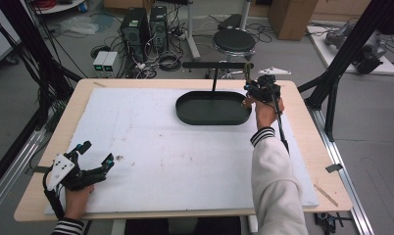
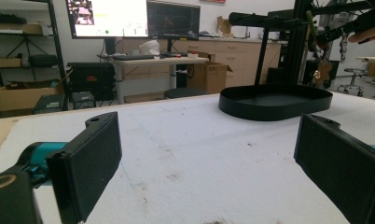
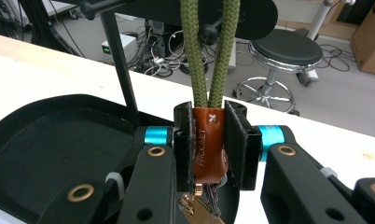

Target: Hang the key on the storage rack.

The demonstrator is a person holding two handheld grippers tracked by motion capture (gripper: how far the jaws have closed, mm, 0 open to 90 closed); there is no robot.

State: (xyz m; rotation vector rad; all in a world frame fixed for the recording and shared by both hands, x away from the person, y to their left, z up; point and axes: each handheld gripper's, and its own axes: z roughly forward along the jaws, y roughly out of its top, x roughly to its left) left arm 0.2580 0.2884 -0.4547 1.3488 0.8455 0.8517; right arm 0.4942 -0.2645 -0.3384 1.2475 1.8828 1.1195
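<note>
A keychain hangs from the black stand's crossbar [image 1: 217, 64] by an olive rope loop [image 3: 209, 51]. Its brown leather tab [image 3: 208, 142] sits between the pads of my right gripper [image 3: 209, 144], which is shut on it; metal keys [image 3: 199, 210] dangle below. In the high view the right gripper [image 1: 254, 90] is at the right end of the black oval tray [image 1: 213, 108], under the bar's end. My left gripper [image 1: 94, 154] rests at the near left of the white mat, open, with nothing between its pads [image 2: 90, 158].
The black tray [image 2: 274, 100] and stand post [image 1: 214, 78] stand at the far middle of the white mat [image 1: 185, 152]. A round stool [image 1: 234, 41], computers and cables are on the floor beyond the table. A black frame leg [image 1: 332, 93] rises at the right.
</note>
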